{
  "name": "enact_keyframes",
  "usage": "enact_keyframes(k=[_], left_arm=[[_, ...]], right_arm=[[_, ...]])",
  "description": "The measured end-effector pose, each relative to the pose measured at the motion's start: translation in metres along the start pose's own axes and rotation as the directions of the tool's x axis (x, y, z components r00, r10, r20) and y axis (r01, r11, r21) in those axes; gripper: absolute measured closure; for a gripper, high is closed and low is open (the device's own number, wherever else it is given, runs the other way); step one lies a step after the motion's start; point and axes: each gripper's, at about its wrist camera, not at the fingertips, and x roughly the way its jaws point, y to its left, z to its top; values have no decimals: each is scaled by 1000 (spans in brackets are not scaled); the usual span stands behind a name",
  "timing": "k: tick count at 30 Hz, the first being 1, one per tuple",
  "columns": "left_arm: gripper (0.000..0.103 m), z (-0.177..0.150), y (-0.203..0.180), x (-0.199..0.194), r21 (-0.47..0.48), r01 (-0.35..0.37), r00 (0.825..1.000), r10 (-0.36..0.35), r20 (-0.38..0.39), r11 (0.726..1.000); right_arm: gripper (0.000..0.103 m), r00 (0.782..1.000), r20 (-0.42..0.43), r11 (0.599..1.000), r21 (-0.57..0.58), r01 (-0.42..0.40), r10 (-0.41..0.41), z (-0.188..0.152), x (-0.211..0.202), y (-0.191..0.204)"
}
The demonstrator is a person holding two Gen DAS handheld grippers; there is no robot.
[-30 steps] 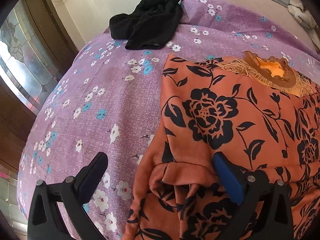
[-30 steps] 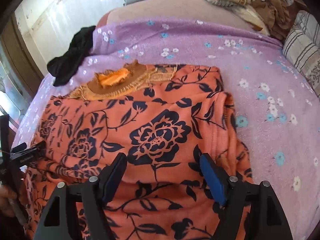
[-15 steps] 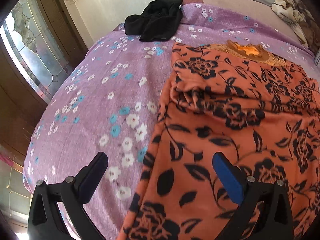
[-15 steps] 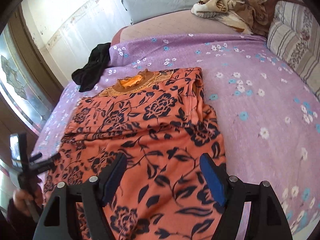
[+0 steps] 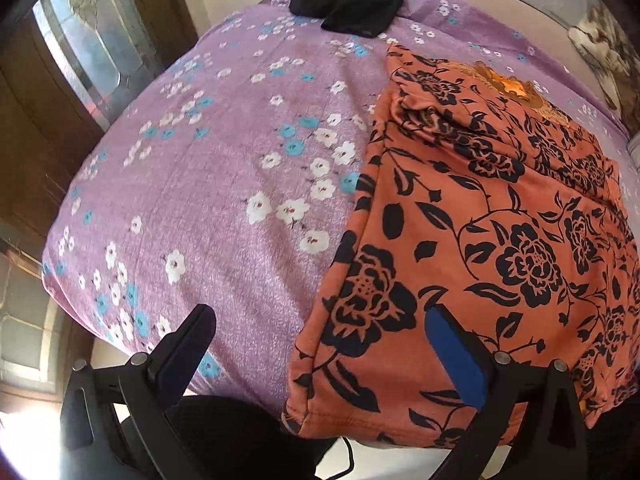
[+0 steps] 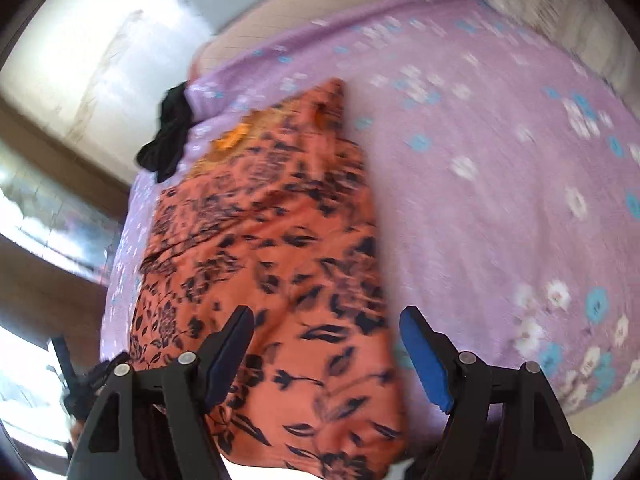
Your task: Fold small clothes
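Where jaws gape, orange floral garment (image 5: 480,216) hem lies beneath.

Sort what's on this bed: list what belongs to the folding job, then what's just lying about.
Job in hand:
- orange floral garment, spread flat on the purple bedspread
- left gripper, open
- right gripper, open

Lying about:
- black clothing at the far edge
- brown patterned blanket
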Motion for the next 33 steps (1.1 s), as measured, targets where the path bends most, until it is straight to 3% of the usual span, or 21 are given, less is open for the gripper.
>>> enact_keyframes(k=[2,5,7,9,11,12,13,14,15,18,20,21,24,26,27,28,29,33], left_arm=[[0,1,11,8,-77,61,996,-66,-63,995],[10,2,19,16,-146,112,986,-128,-103,983],[37,1,21,23,-165,124,980,-147,-136,979],[55,-2,23,31,-187,152,969,-183,-166,971],[59,-4,24,30,-189,151,972,-181,-152,970],[66,-4,24,28,-183,154,972,-183,-149,971],[71,-4,25,28,-178,160,971,-187,-149,971],[72,-4,25,27,-178,164,970,-192,-151,970],[72,-4,26,27,-180,169,969,-198,-151,969],[72,-2,29,25,-169,178,966,-205,-157,969],[62,0,32,29,-170,186,960,-216,-177,968],[52,0,34,31,-172,196,956,-227,-184,965],[49,2,30,30,-135,191,961,-213,-175,972],[57,1,23,29,-86,178,970,-190,-154,980],[75,2,20,28,-66,171,973,-179,-144,983],[89,2,19,27,-55,164,976,-170,-138,985],[93,4,20,27,-57,181,973,-187,-133,982],[95,15,26,17,-94,266,957,-274,-93,959]], right_arm=[[23,996,-74,993,110,-50,59,5,12,-22],[24,991,-125,994,105,-41,54,5,27,-24],[24,993,-109,997,66,-42,49,1,31,-18],[24,996,-89,1000,-28,-3,1,-9,34,-5],[26,996,-85,993,-115,21,-31,-19,36,7],[33,995,-96,988,-154,24,-40,-25,38,14],[47,993,-113,982,-187,20,-42,-30,39,20],[60,990,-135,978,-206,0,-29,-34,40,23],[80,986,-169,974,-225,-35,-4,-40,43,28],[80,983,-176,954,-299,-9,-45,-49,48,39],[78,980,-190,958,-287,-5,-52,-48,51,39],[77,979,-195,958,-286,1,-59,-47,53,40],[62,981,-187,942,-337,-8,-59,-52,56,51],[63,981,-175,928,-372,9,-79,-55,58,58],[71,982,-171,927,-374,12,-82,-53,57,58],[92,983,-169,929,-370,7,-75,-51,56,58],[94,984,-168,933,-359,-8,-56,-48,53,56],[95,990,-127,935,-340,-105,65,-36,38,61]])
